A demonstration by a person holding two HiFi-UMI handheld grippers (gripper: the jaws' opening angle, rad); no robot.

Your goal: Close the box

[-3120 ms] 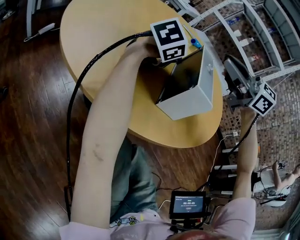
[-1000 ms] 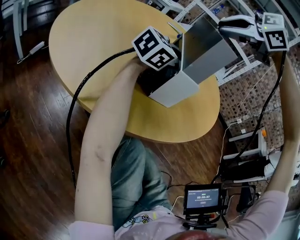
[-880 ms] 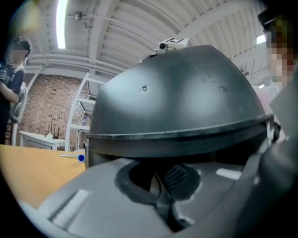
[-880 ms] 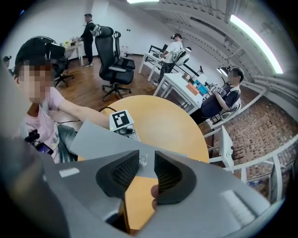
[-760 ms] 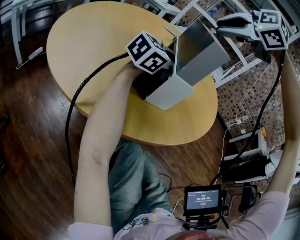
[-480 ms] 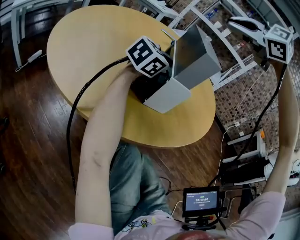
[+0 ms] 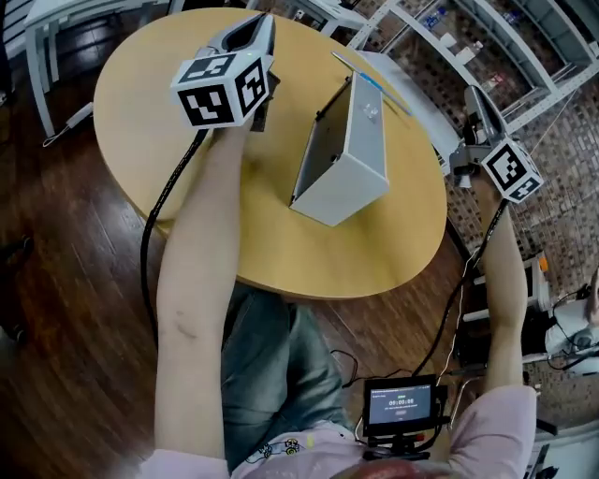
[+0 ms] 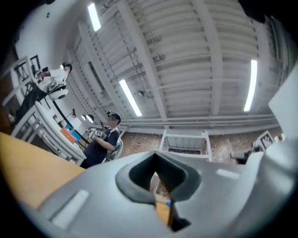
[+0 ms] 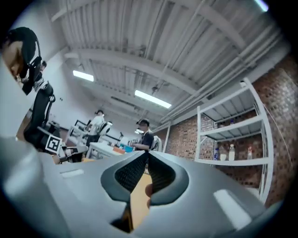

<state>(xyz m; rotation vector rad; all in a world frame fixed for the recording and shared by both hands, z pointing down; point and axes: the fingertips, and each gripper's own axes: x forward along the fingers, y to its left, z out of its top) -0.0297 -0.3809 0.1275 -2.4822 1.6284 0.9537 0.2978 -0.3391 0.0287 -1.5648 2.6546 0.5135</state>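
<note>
The grey-white box (image 7: 344,159) stands on the round wooden table (image 7: 168,159), its lid lying down over it with a thin dark slit along the left edge. My left gripper (image 7: 257,23) is lifted over the table left of the box, clear of it. In the left gripper view the left gripper (image 8: 155,155) has its tips together and nothing in them. My right gripper (image 7: 471,94) hangs beyond the table's right edge, away from the box. Its jaws are closing, and in the right gripper view the right gripper (image 9: 146,153) has its tips meeting on nothing.
White metal racks (image 7: 487,37) stand past the table at the upper right. A small monitor on a stand (image 7: 402,404) sits near my knees. Black cables (image 7: 154,234) trail from both grippers. Other people work at desks far behind.
The raised lid has dropped onto the box. My right gripper left the lid, swung right and down, and narrowed its jaws. My left gripper drew out of the box, up and left.
</note>
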